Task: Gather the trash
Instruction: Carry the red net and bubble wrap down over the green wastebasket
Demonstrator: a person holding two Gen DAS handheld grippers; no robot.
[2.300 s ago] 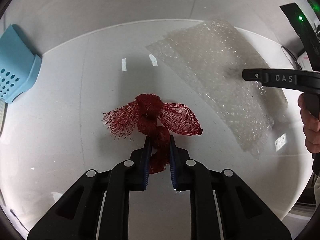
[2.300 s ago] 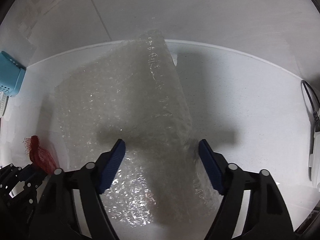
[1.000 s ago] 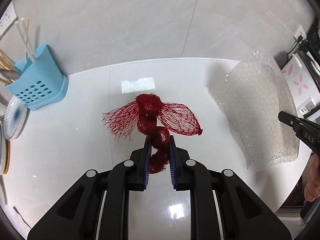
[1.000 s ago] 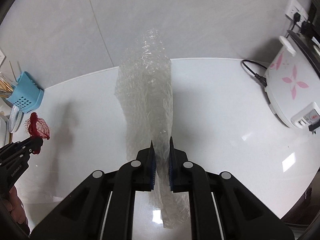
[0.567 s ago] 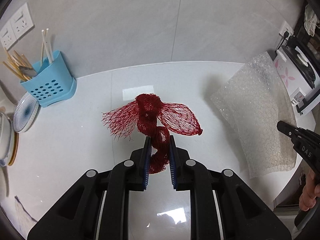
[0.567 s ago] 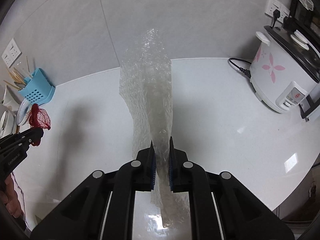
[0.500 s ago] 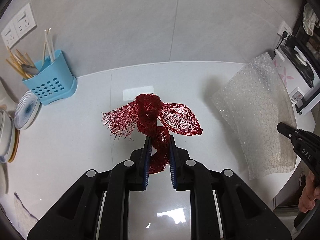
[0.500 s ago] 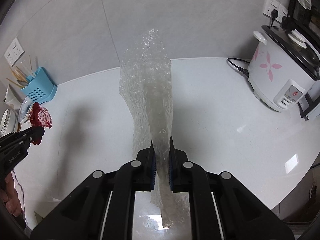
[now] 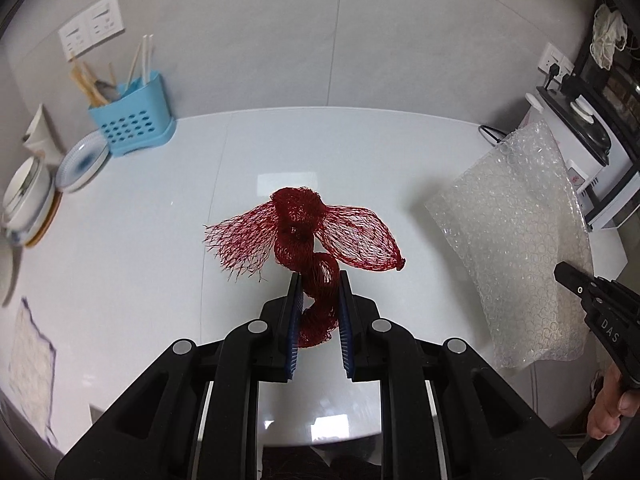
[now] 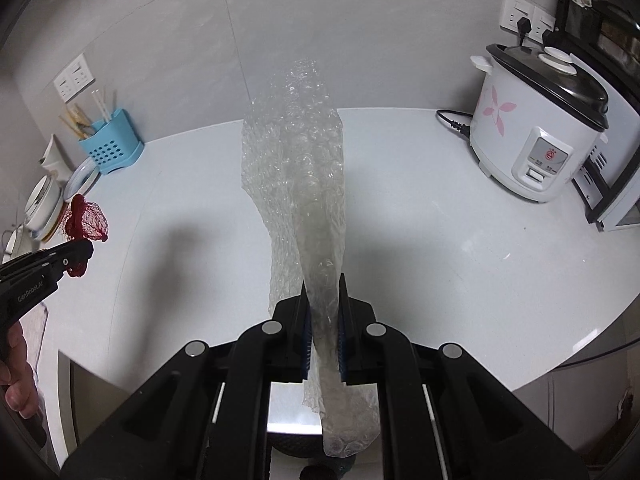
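Left wrist view: the left gripper (image 9: 319,280) has its jaws clenched on a red mesh net (image 9: 308,236), which is lifted clear above the white worktop (image 9: 160,240). A blue utensil holder (image 9: 130,122) stands at the worktop's far left corner with stacked dishes (image 9: 36,200) along the left edge. Over the right edge, the right gripper (image 9: 568,276) holds up a sheet of bubble wrap (image 9: 516,240).

Right wrist view: the right gripper (image 10: 323,280) jaws are clenched on the bubble wrap (image 10: 298,168), which is raised off the worktop (image 10: 440,248). A rice cooker (image 10: 536,124) sits at the far right corner. At the left edge, the left gripper (image 10: 76,256) grips the red mesh net (image 10: 86,220).
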